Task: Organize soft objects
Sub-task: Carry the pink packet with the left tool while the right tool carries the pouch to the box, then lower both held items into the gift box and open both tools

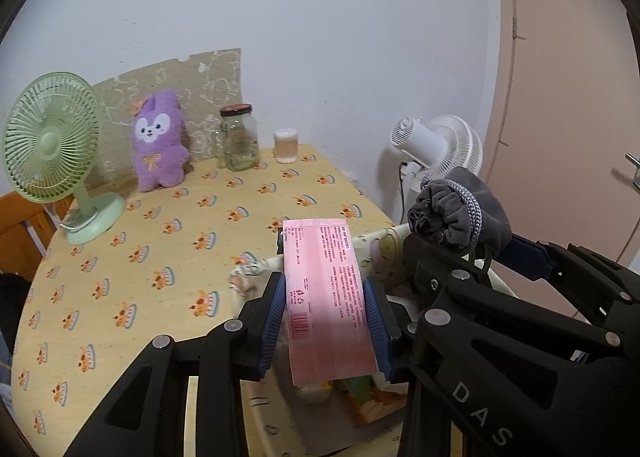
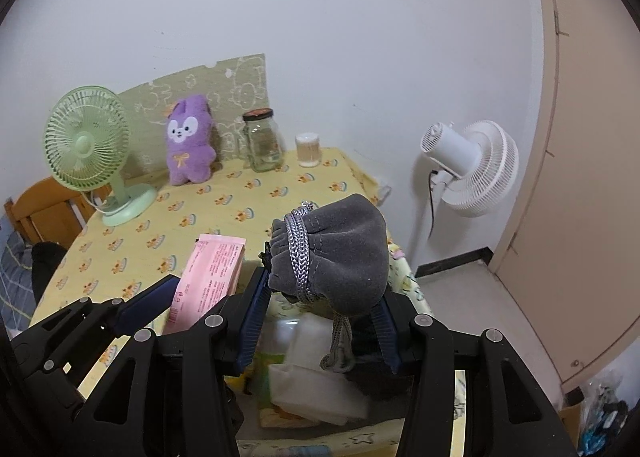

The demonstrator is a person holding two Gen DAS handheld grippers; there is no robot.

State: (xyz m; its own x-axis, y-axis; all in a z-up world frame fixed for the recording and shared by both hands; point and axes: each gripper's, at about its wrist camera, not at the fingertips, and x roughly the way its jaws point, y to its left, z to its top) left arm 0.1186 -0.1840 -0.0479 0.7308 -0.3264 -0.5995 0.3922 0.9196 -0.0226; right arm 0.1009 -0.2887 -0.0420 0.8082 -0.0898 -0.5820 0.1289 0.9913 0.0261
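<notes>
Over the fabric bin (image 1: 384, 241) at the worktop (image 1: 160, 241) edge | my left tongs (image 1: 326, 321) pinch the pink packet (image 1: 326, 297) flat-sided, so it hangs straight | my right tongs (image 2: 320, 317) clamp the grey drawstring pouch (image 2: 340, 257) by its body | both, I judge, poised to drop in.

matt velvety grey pouch (image 2: 340, 257), glossy pink packet (image 1: 326, 297)

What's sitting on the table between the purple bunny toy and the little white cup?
A glass jar with a dark lid stands between the purple bunny toy and the little white cup. Both wrist views show it.
</notes>
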